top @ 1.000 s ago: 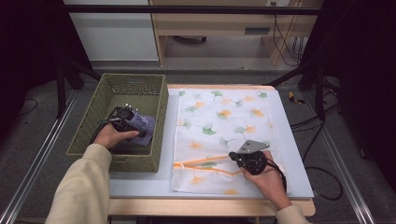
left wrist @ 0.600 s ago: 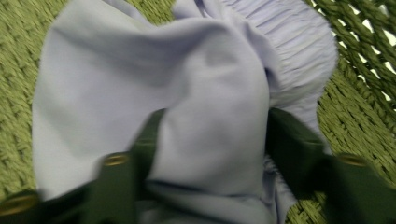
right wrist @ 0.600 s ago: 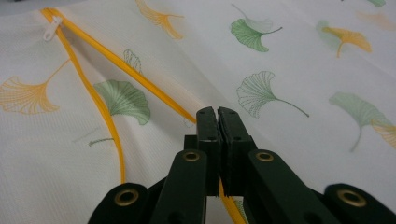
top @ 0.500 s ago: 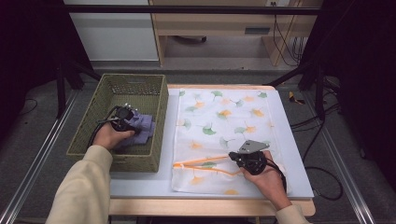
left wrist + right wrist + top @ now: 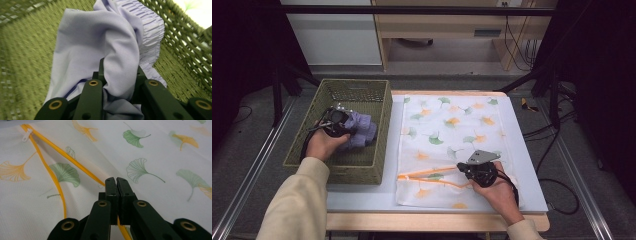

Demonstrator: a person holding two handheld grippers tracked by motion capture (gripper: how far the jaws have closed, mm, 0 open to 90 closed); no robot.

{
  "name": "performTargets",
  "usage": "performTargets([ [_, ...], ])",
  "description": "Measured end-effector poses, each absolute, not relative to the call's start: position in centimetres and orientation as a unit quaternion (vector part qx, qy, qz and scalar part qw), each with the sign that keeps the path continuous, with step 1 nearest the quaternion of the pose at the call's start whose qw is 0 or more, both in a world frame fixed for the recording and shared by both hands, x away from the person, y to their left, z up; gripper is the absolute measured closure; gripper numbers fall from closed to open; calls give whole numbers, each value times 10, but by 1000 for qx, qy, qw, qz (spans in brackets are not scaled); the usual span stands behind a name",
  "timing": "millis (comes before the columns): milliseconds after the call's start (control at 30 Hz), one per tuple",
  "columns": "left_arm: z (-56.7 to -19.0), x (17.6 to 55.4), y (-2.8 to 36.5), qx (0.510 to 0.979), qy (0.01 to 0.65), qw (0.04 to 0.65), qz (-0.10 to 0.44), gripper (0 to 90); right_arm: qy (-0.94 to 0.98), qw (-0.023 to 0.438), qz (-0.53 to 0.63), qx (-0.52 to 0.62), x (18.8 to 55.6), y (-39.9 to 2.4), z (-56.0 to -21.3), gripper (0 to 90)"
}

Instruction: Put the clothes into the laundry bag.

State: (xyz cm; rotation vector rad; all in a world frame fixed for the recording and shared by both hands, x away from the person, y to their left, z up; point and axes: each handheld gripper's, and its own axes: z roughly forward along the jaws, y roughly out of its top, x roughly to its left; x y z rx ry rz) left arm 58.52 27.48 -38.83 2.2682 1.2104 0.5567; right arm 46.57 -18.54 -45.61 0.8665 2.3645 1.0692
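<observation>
On the pale blue desk [image 5: 532, 165], the right tongs [image 5: 116, 182] pinch the white leaf-print zip bag [image 5: 452, 125] open. The left tongs [image 5: 120, 75] have just been closing on the soft purple cloth [image 5: 100, 40] in the green woven basket [image 5: 377, 165]. Next, I think, carry it to the bag's mouth.

Table evenly lit; surroundings dark; left gripper view motion-blurred.

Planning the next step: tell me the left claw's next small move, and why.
Probably lift the lilac cloth clear of the basket toward the bag. The left claw has just been closing on it, and the right claw pinches the bag's orange zip edge, opening it.
</observation>
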Motion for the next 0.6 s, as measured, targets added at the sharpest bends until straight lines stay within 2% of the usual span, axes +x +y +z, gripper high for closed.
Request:
performTargets([
  [200, -374, 577, 278, 821, 446, 268, 233, 762, 847, 202, 381, 310, 466, -185, -456, 886],
  [600, -347, 569, 279, 812, 438, 290, 254, 765, 847, 198, 382, 312, 467, -185, -457, 887],
])
